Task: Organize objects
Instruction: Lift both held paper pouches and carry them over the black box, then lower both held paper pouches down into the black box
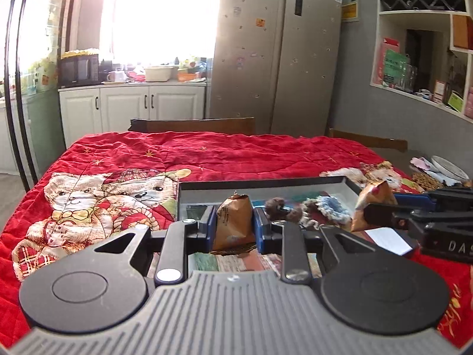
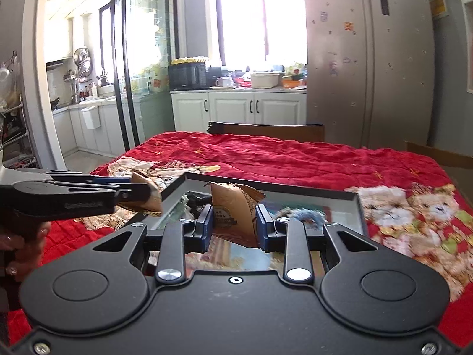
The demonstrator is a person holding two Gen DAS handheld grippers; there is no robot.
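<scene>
Both grippers are lifted, left gripper (image 1: 233, 222) fingers clamped on a brown paper snack packet (image 1: 233, 224). Right gripper (image 2: 234, 223) fingers pinch another brown paper pouch (image 2: 233, 211), grey shallow tray (image 2: 325, 193) just beyond them on the red teddy-bear quilt (image 2: 295, 156).

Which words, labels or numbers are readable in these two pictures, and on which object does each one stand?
"DAS": white letters on the right gripper body, cut off by the frame edge.
Round printed label on the brown packet in the right gripper: too blurred.
Embossed word on the left gripper body: unreadable.
Fridge stickers: too small.

Blown-out window (image 1: 159, 14) backlight, fisheye-bent edges
</scene>
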